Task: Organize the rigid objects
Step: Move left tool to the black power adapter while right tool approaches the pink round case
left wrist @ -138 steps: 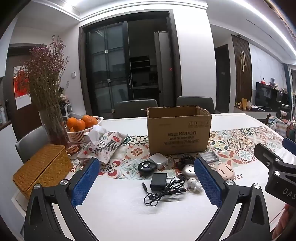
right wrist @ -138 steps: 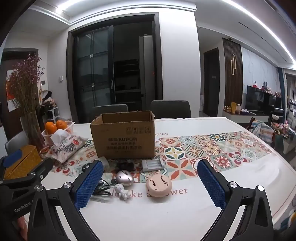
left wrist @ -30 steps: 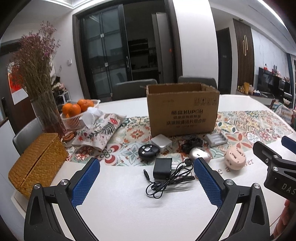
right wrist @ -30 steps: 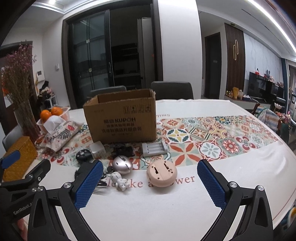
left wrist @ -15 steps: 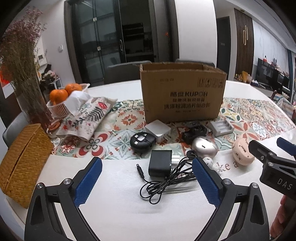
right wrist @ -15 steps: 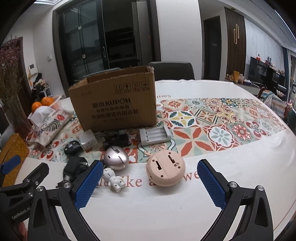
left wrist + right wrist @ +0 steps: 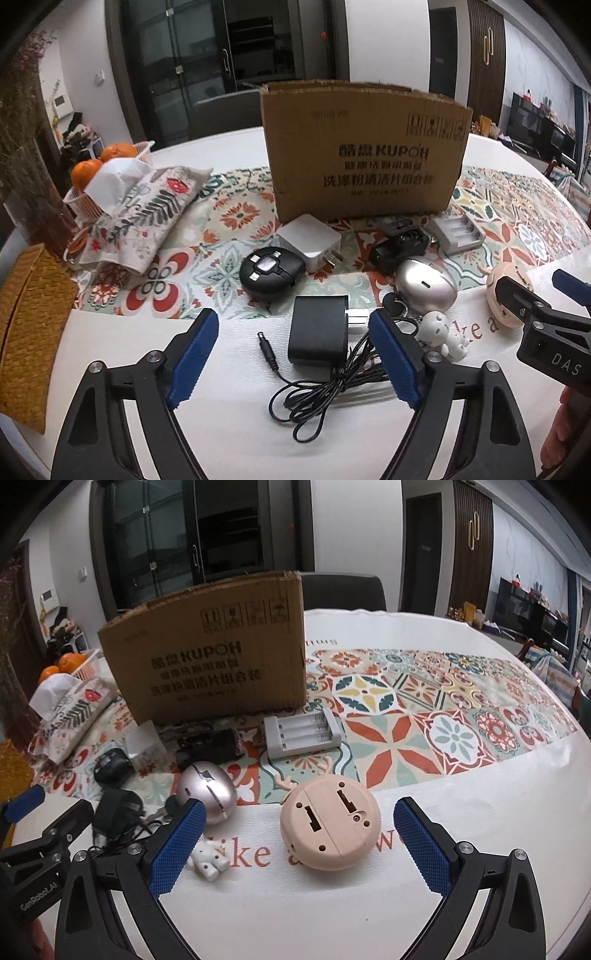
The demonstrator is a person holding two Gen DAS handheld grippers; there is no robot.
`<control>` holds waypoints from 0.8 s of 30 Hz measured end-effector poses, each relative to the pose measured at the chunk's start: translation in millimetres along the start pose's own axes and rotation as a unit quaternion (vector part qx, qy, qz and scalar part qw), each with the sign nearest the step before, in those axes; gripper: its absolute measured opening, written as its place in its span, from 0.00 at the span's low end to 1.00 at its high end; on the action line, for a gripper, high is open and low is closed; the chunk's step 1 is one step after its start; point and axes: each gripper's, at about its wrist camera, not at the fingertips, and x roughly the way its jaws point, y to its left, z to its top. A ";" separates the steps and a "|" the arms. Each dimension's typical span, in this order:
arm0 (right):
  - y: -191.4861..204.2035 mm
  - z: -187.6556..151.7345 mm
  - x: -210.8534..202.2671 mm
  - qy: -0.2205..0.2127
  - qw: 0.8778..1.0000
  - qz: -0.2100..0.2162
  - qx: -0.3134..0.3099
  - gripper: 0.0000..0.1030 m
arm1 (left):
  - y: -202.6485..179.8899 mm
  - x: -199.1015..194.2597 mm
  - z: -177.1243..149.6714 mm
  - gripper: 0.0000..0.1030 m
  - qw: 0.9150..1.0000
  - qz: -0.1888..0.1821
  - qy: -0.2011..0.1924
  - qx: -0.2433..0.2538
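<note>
Since nothing is gripped yet, step: we judge this the approach to a first pick, both claws spread wide and empty
Cardboard box point(image 7: 364, 155): stands open-topped at the back of the table point(image 7: 369, 915), behind the clutter; likely where we put things
Left gripper point(image 7: 291, 356): released, framing the black adapter point(image 7: 319, 334) and its tangled cord point(image 7: 317, 395)
Right gripper point(image 7: 299, 853): released, straddling the pink round device point(image 7: 330, 825), lying face down
Next move: we lower each claw around its item and close; the loose cord may drag the white figurine point(image 7: 445, 336) just beside it

cardboard box point(image 7: 364, 155): inside hidden | woven basket point(image 7: 26, 332): cut by left edge
</note>
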 end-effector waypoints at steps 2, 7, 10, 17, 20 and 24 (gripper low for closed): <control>-0.1 -0.8 7.0 0.011 1.000 -0.004 0.000 1.00 | -0.2 7.3 0.3 0.79 1.000 -0.005 0.010 0.000; -1.0 -2.2 19.4 0.029 1.000 -0.009 0.000 1.00 | -1.6 19.5 0.6 0.72 1.000 -0.013 0.024 0.002; -0.7 -3.2 26.1 0.037 0.999 -0.012 -0.001 1.00 | -2.9 25.9 0.5 0.66 0.999 -0.015 0.034 0.006; -1.8 -5.3 36.3 0.051 0.999 -0.016 0.000 1.00 | -4.9 35.3 -0.8 0.55 0.998 -0.028 0.051 0.004; -2.1 -5.9 39.7 0.054 0.998 -0.015 0.000 1.00 | -5.6 38.7 -0.5 0.51 0.998 -0.038 0.057 0.001; -3.2 -6.1 44.3 0.054 0.998 -0.019 0.000 1.00 | -7.6 44.6 -0.5 0.47 0.997 -0.049 0.067 -0.001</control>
